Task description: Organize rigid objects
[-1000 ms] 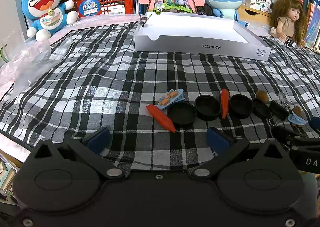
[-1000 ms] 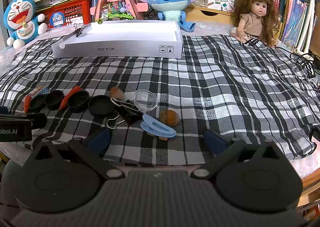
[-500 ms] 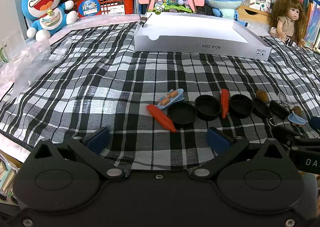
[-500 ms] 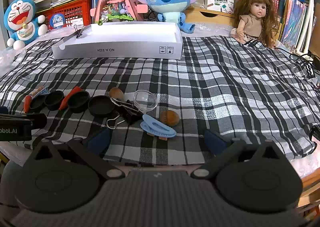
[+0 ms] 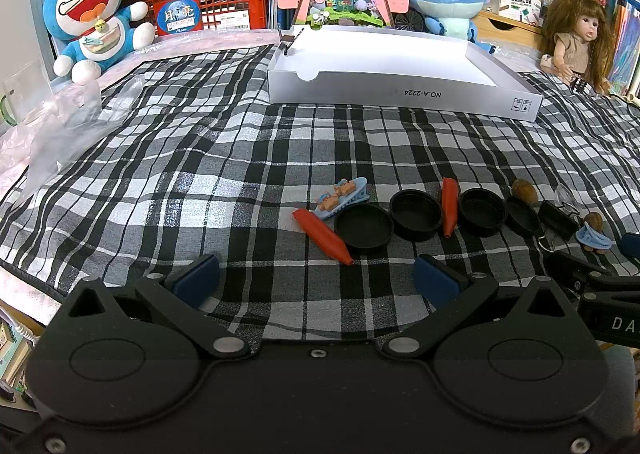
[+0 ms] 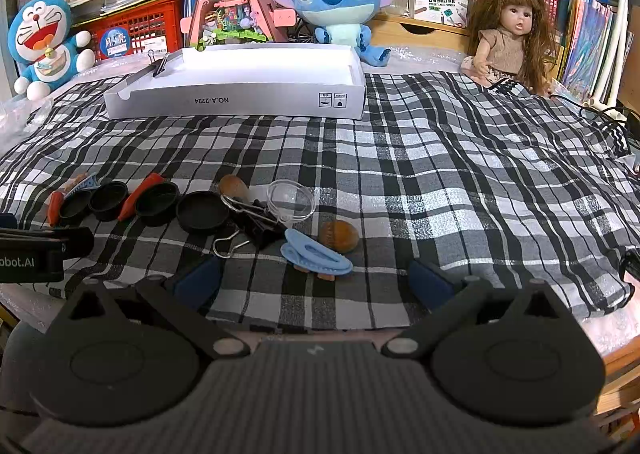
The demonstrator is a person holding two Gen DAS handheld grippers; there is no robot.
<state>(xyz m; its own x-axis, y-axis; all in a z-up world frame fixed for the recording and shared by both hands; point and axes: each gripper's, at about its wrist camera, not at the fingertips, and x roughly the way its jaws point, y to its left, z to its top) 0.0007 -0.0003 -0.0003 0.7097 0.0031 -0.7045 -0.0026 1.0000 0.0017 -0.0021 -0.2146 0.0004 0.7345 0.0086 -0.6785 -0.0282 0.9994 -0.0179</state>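
Nothing is seen sorted yet: the white box [image 6: 236, 94] appears empty, while the black lids [image 5: 416, 210], red pieces [image 5: 322, 236] and clips [image 6: 316, 256] lie on the plaid-covered table [image 6: 440, 182]. Both grippers' fingers are spread, gripping nothing.

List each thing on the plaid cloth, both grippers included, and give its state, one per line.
left gripper: open, holding nothing
right gripper: open, holding nothing
white box: open-topped, one binder clip on its rim
four black caps: hollow side up, loose on the cloth
clear dome: open side up, empty
large binder clip: lying on its side
two blue hair clips: lying flat
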